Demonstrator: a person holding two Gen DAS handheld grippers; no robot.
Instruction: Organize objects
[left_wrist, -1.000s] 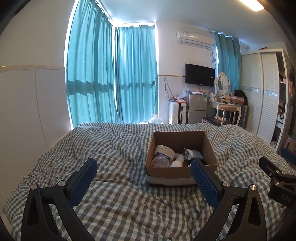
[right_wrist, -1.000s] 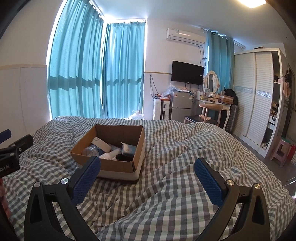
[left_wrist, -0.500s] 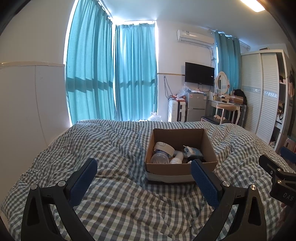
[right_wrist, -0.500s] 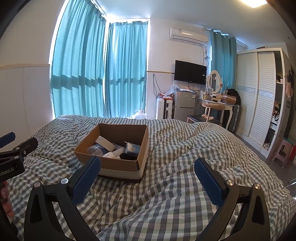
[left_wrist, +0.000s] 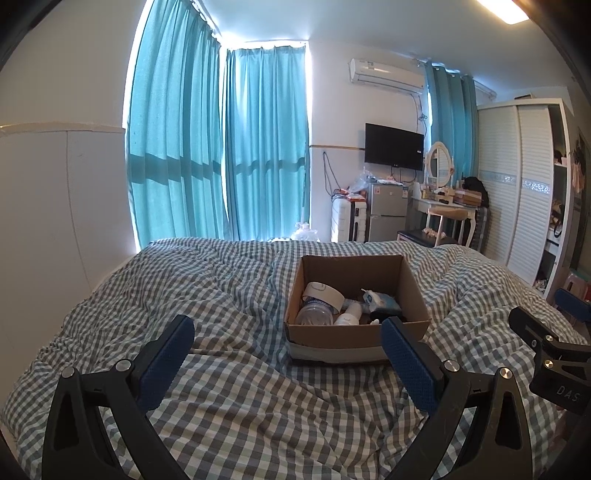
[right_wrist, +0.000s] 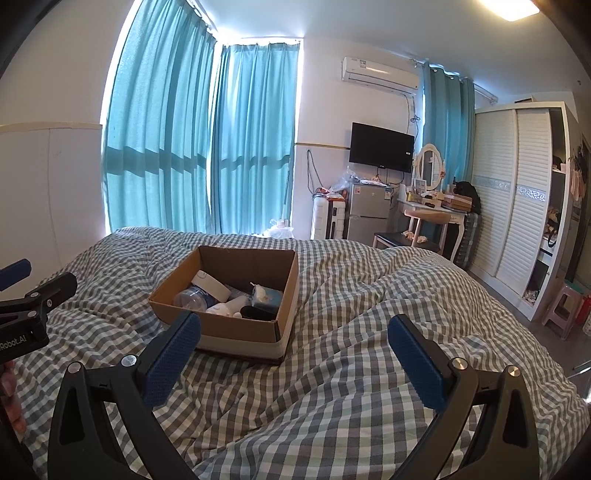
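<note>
An open cardboard box (left_wrist: 332, 338) sits on the checked bedspread (left_wrist: 229, 295); it also shows in the right wrist view (right_wrist: 243, 328). Inside lie a clear bottle (left_wrist: 313, 314), a white tape roll (left_wrist: 324, 293), a white bottle (left_wrist: 349, 315), a blue packet (left_wrist: 382, 301) and a dark item. My left gripper (left_wrist: 286, 356) is open and empty, just short of the box. My right gripper (right_wrist: 295, 350) is open and empty, to the right of the box.
Teal curtains (left_wrist: 221, 147) hang behind the bed. A small fridge (left_wrist: 388, 214), a wall TV (left_wrist: 393, 146), a dressing table with a chair (left_wrist: 447, 214) and a white wardrobe (left_wrist: 517, 184) stand at the far right. A white panel (left_wrist: 55, 221) stands at left.
Both grippers have risen a little and tilted down, so the box sits lower and slightly closer in both views. Both stay open and empty.
</note>
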